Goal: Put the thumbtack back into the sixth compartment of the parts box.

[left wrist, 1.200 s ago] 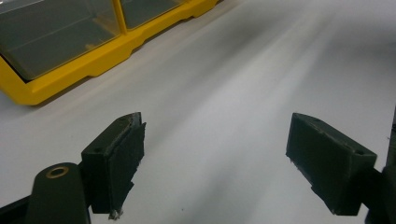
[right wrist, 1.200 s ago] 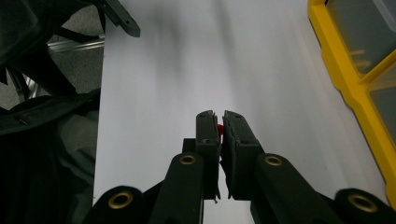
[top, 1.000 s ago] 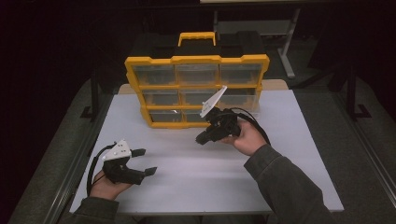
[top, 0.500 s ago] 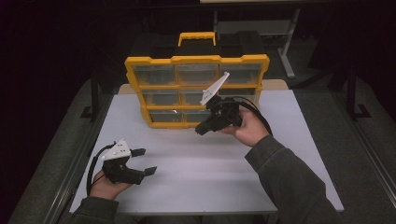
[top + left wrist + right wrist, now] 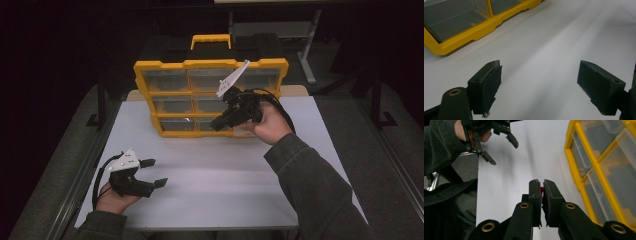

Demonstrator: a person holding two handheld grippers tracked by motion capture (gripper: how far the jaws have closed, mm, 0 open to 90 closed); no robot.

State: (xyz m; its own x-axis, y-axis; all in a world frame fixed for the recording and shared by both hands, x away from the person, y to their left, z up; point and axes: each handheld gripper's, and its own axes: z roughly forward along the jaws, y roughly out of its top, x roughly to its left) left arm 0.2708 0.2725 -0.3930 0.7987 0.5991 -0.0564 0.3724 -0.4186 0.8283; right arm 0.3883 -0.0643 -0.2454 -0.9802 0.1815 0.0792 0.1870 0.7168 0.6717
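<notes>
Right hand-held gripper point(image 5: 542, 188) clamps a small red piece point(image 5: 541, 189) beside the yellow organizer's point(image 5: 210, 65) clear drawers, contents unreadable; left hand-held gripper point(image 5: 154, 173) gapes empty

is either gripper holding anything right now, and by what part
The right gripper pinches a small red thing between its pad tips; which part of it cannot be told. The left gripper stands open over the white table, holding nothing.

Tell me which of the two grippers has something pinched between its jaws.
The right gripper, raised in front of the yellow organizer: its jaws are shut on a small red piece. The left gripper rests low over the table, jaws wide apart and empty.
</notes>
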